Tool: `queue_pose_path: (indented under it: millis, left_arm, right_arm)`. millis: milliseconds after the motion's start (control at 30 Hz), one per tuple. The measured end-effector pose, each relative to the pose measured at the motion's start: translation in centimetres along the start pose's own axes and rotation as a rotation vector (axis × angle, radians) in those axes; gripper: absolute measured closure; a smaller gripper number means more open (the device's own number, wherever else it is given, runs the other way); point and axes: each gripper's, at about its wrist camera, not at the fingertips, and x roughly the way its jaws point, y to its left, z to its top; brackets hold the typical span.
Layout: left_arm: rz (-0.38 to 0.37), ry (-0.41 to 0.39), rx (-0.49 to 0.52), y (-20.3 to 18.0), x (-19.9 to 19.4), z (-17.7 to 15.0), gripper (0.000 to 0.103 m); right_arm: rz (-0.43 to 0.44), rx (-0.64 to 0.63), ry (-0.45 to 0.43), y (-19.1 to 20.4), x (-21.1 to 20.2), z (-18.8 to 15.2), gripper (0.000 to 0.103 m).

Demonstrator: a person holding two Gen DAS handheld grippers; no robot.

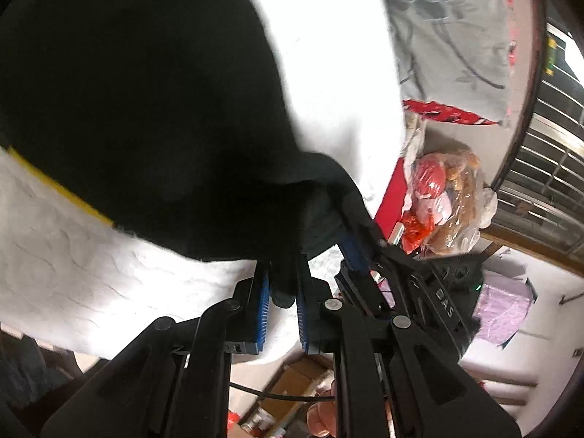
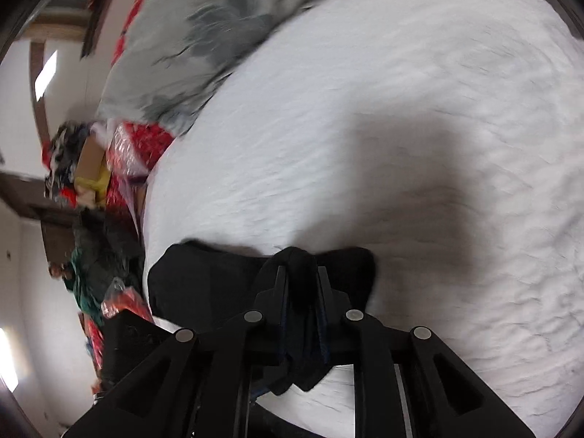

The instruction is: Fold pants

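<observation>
The black pants (image 1: 146, 91) hang as a large dark mass over the white bedspread (image 1: 73, 255), with a thin yellow stripe (image 1: 54, 182) along their lower left edge. My left gripper (image 1: 284, 284) is shut on a bunched fold of the pants between its blue pads (image 1: 264, 299). Just to its right, my right gripper (image 1: 356, 233) grips the same edge of cloth. In the right wrist view, the right gripper (image 2: 301, 270) is shut on a black fold, and more of the pants (image 2: 204, 281) lies left of it on the bedspread (image 2: 401, 127).
A grey floral quilt (image 1: 449, 36) (image 2: 204, 47) lies at the bed's far side. A plastic bag of red and brown items (image 1: 445, 200) sits by the bed edge. Cardboard boxes (image 1: 292, 383) stand on the floor below. Piled clutter (image 2: 91, 168) lines the bedside.
</observation>
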Motion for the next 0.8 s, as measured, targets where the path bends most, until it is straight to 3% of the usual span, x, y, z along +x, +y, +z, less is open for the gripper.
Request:
queue_pose_path:
  millis: [67, 133, 300, 400, 467, 500, 533, 800]
  left_arm:
    - [0.011, 0.004, 0.005, 0.0, 0.2, -0.2, 0.092]
    - [0.010, 0.003, 0.011, -0.2, 0.1, -0.2, 0.092]
    - [0.012, 0.003, -0.002, -0.2, 0.3, -0.2, 0.092]
    - [0.007, -0.001, -0.011, -0.3, 0.2, -0.1, 0.092]
    - [0.010, -0.009, -0.007, -0.5, 0.2, -0.1, 0.092]
    - [0.010, -0.011, -0.007, -0.6, 0.2, -0.1, 0.092]
    - [0.012, -0.011, -0.007, -0.6, 0.3, -0.1, 0.092]
    - [-0.021, 0.007, 0.013, -1.6, -0.5, -0.6, 0.092]
  right_arm:
    - [0.035, 0.056, -0.015, -2.1, -1.1, -0.2, 0.068]
    - [0.062, 0.101, -0.030, -4.1, -2.1, -0.7, 0.040]
    - [0.143, 0.172, -0.031, -6.3, -0.7, -0.3, 0.037]
    - [0.182, 0.139, -0.004, -5.8, 1.2, 0.0, 0.037]
    - [0.201, 0.095, -0.008, -4.8, 1.6, 0.4, 0.042]
    - [0.212, 0.086, 0.002, -4.4, 1.8, 0.4, 0.062]
    - [0.193, 0.075, 0.018, -4.2, 2.1, 0.5, 0.092]
    - [0.101, -0.019, -0.002, 0.0, 0.0, 0.2, 0.091]
